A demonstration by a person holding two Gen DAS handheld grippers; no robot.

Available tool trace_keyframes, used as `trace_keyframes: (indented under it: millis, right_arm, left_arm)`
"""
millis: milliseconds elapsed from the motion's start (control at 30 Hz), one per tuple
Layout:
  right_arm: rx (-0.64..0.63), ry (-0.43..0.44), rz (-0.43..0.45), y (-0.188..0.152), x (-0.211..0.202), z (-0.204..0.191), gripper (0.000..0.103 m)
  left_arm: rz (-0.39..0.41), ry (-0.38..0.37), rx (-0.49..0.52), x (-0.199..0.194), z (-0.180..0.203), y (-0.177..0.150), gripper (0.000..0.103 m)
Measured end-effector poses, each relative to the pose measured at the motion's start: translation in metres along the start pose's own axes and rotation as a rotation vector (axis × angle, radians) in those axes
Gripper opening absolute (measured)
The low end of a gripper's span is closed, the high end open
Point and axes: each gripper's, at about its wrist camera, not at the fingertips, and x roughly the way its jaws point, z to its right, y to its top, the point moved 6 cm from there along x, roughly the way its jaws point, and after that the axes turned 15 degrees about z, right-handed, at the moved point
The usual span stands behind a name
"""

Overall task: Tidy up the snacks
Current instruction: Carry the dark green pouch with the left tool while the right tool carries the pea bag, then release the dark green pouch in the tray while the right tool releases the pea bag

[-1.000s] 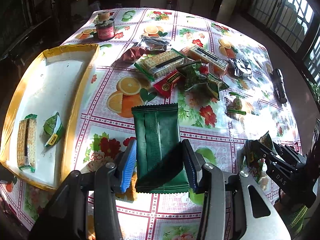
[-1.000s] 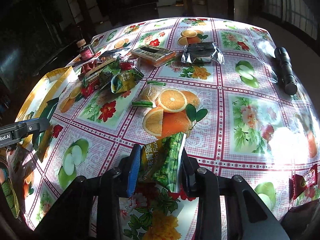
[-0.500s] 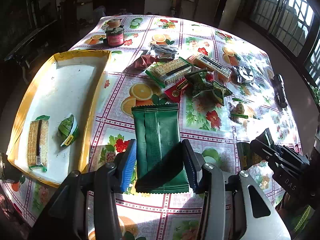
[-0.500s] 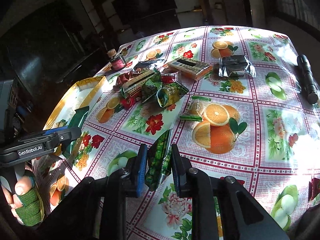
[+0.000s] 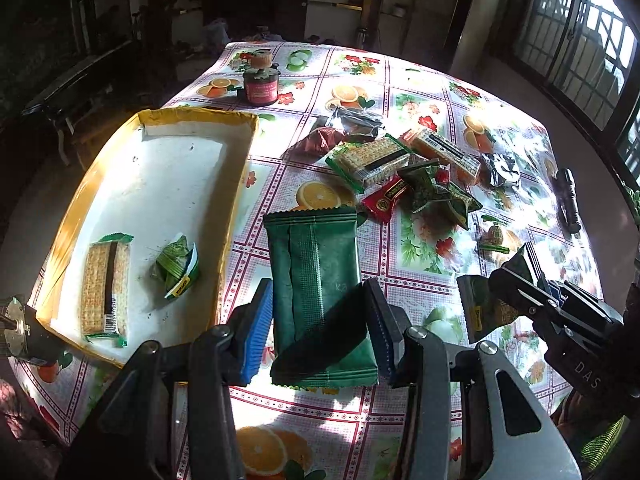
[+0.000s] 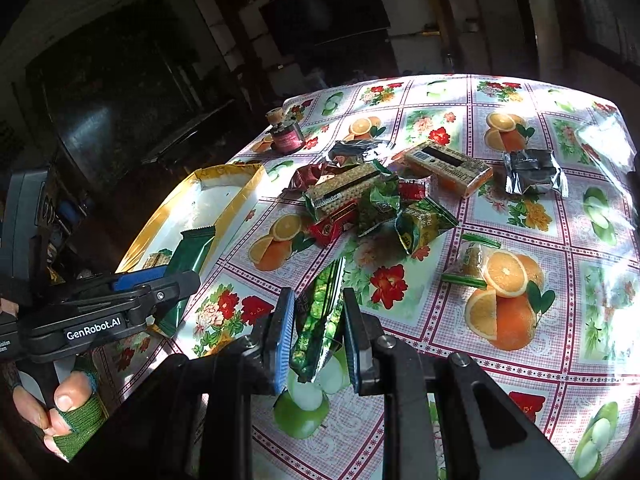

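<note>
My left gripper (image 5: 318, 308) is shut on a long dark green packet (image 5: 314, 280), held above the tablecloth just right of the yellow-rimmed white tray (image 5: 160, 176). A cracker pack (image 5: 105, 288) and a small green packet (image 5: 176, 264) lie in the tray. My right gripper (image 6: 316, 316) is shut on a shiny green pea snack bag (image 6: 318, 320), which stands edge-on between the pads. In the right wrist view the left gripper (image 6: 176, 280) and its dark green packet (image 6: 194, 250) hang by the tray's (image 6: 224, 196) near rim. The right gripper (image 5: 514, 268) appears at the left wrist view's right edge.
A heap of snack packs (image 6: 360, 200) lies mid-table. Beyond it stand an orange-wrapped cracker box (image 6: 448, 168), a silver packet (image 6: 532, 176) and a small jar (image 6: 286, 136). A clear-wrapped snack (image 6: 472, 260) lies nearer. A black flashlight (image 5: 570, 200) rests at the right edge.
Both grippers have risen with their packets and drawn back from the table. The right jaws closed tighter, squeezing the pea bag narrow and edge-on, and that view swung toward the tray.
</note>
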Motion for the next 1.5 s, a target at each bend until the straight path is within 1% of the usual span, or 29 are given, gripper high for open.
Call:
trace_keyframes:
  millis: [267, 533, 700, 833, 1133, 1233, 1433, 1500]
  right_arm:
    - [-0.015, 0.085, -0.017, 0.003, 0.026, -0.035, 0.022]
    - [-0.021, 0.184, -0.024, 0.012, 0.053, -0.079, 0.022]
    - [-0.014, 0.250, -0.031, 0.019, 0.078, -0.107, 0.022]
    - [-0.016, 0.284, -0.046, 0.025, 0.105, -0.126, 0.022]
    - [0.017, 0.306, -0.102, 0.024, 0.167, -0.144, 0.022]
    - [0.019, 0.310, -0.121, 0.022, 0.181, -0.147, 0.022]
    - [0.003, 0.313, -0.170, 0.011, 0.202, -0.152, 0.022]
    - [-0.006, 0.308, -0.178, 0.008, 0.205, -0.153, 0.022]
  left_arm:
    - [0.015, 0.049, -0.042, -0.005, -0.035, 0.005, 0.046]
    - [0.028, 0.116, -0.098, -0.005, -0.083, 0.012, 0.046]
    - [0.027, 0.161, -0.137, -0.001, -0.114, 0.014, 0.046]
    - [0.015, 0.194, -0.158, 0.008, -0.137, 0.016, 0.046]
    - [-0.021, 0.240, -0.188, 0.034, -0.166, 0.019, 0.046]
    - [-0.026, 0.251, -0.185, 0.040, -0.170, 0.021, 0.046]
    - [-0.072, 0.262, -0.197, 0.060, -0.176, 0.014, 0.047]
    - [-0.069, 0.274, -0.184, 0.061, -0.176, 0.014, 0.047]
